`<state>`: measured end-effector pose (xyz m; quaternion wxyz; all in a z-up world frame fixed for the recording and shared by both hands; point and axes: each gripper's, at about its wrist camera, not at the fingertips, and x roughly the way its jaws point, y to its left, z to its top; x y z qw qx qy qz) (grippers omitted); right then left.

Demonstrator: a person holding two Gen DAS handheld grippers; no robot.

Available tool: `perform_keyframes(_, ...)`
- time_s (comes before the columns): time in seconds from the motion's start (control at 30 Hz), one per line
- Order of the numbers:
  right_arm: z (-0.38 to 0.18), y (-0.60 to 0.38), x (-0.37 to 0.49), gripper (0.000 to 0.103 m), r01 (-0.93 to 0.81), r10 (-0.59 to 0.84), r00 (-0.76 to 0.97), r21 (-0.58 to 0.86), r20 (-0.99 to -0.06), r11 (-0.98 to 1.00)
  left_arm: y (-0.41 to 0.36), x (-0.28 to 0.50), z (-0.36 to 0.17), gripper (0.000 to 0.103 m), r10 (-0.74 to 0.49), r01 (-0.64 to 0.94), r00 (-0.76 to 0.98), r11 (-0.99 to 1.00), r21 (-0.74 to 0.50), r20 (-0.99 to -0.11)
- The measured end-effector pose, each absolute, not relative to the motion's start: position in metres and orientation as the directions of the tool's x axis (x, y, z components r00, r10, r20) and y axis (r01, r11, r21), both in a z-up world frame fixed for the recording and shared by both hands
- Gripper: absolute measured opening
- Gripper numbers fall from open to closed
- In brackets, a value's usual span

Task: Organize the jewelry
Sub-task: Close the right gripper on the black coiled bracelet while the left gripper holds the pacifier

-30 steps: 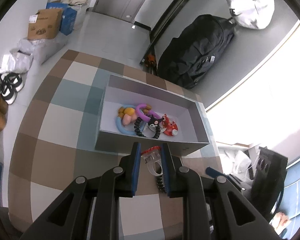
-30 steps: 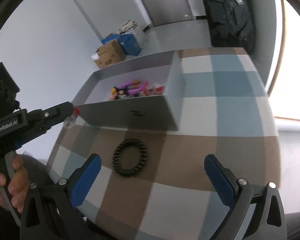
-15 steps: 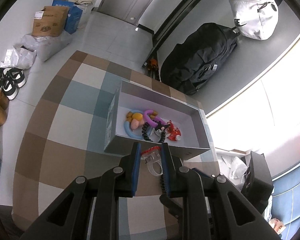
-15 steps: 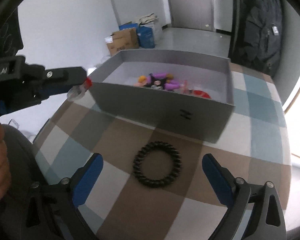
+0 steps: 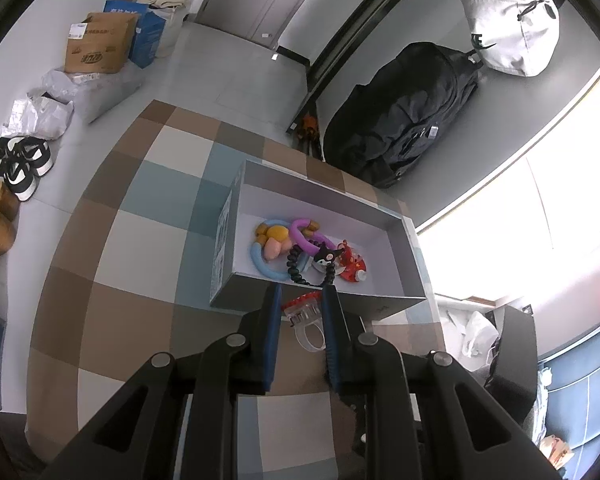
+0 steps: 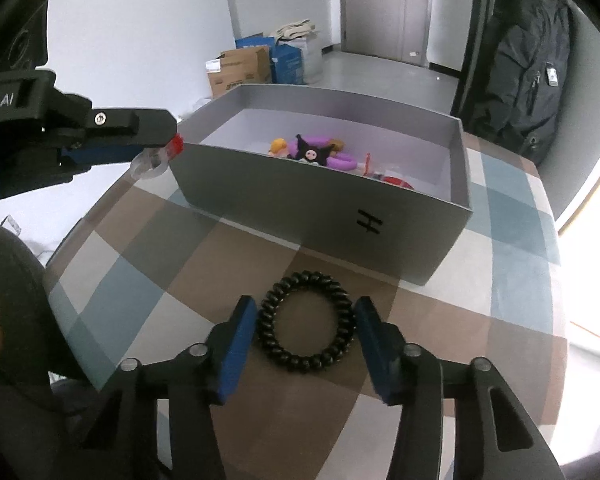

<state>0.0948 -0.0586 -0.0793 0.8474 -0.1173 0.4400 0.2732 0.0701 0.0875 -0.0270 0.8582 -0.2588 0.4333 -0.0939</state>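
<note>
Left wrist view only: left gripper [image 5: 300, 308] clamped on clear plastic ring [image 5: 306, 318] with red top, low centre of frame, just before near wall of grey box [image 5: 416, 264]. Box floor visible here: blue and purple rings, black coil, plush charms, red piece.

Right wrist view only: black spiral hair tie [image 6: 306, 322], coiled and glossy, flat on checked worktop [image 6: 512, 280], lower centre, just before the box. Right gripper [image 6: 306, 326] just been closing, blue pads flanking the tie on both sides; contact not discernible. Contents mostly hidden behind box wall.
</note>
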Motion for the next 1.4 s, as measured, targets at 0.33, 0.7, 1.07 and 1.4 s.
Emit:
perform_keyframes(0.33, -0.072, -0.065, 0.098, 0.002, -0.548, 0.403, 0.469, 0.099, -0.786, 0.831, 0.089, 0.072, -0.03, 0.015, -0.383, -0.079, 0.597, 0.846, -0.527, -0.705)
perform_keyframes(0.7, -0.061, -0.079, 0.096, 0.068, -0.525, 0.443, 0.483, 0.155, -0.755, 0.837, 0.094, 0.072, -0.033, 0.015, -0.376, -0.099, 0.597, 0.842, -0.531, -0.708)
perform_keyframes(1.07, -0.082, -0.044, 0.082, 0.072, -0.62, 0.361, 0.469, -0.009, -0.806, 0.785, 0.098, 0.072, -0.036, 0.015, -0.376, -0.119, 0.593, 0.833, -0.54, -0.712)
perform_keyframes(1.4, -0.075, -0.051, 0.082, 0.037, -0.627, 0.412, 0.456, 0.043, -0.789, 0.778, 0.096, 0.074, -0.036, 0.015, -0.372, -0.105, 0.595, 0.843, -0.528, -0.712)
